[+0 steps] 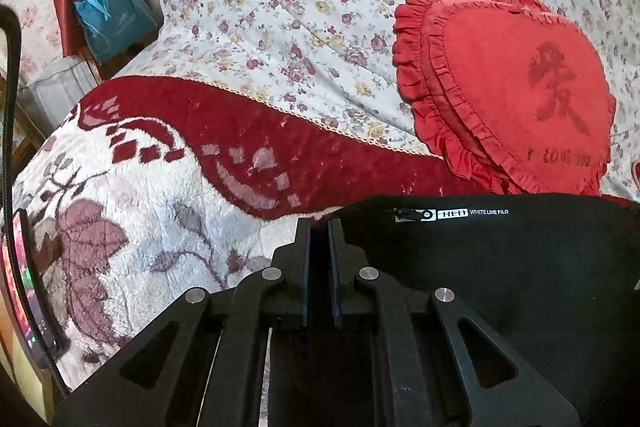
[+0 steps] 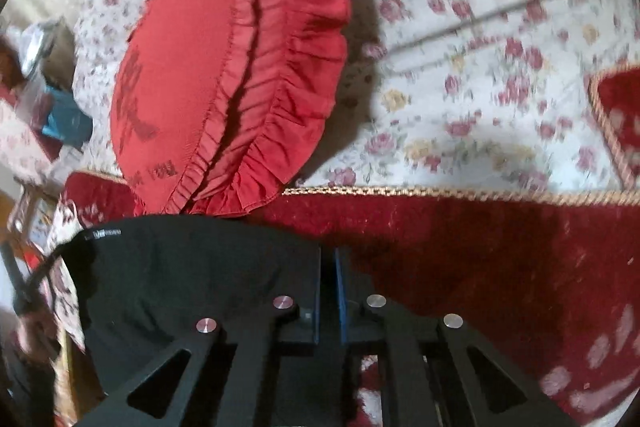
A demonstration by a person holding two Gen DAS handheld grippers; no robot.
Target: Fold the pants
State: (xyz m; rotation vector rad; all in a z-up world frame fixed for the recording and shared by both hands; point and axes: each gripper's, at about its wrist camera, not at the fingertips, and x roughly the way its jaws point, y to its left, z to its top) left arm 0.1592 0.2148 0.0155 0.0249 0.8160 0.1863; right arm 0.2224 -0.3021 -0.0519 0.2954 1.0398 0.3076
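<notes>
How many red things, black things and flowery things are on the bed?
Red: 2, the heart pillow and the red-and-white blanket
Black: 1, the pants
Flowery: 1, the flowered sheet
Total: 4

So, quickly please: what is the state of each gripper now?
Left gripper: closed on the edge of the black fabric pants.
Right gripper: closed on the other edge of the pants.
</notes>
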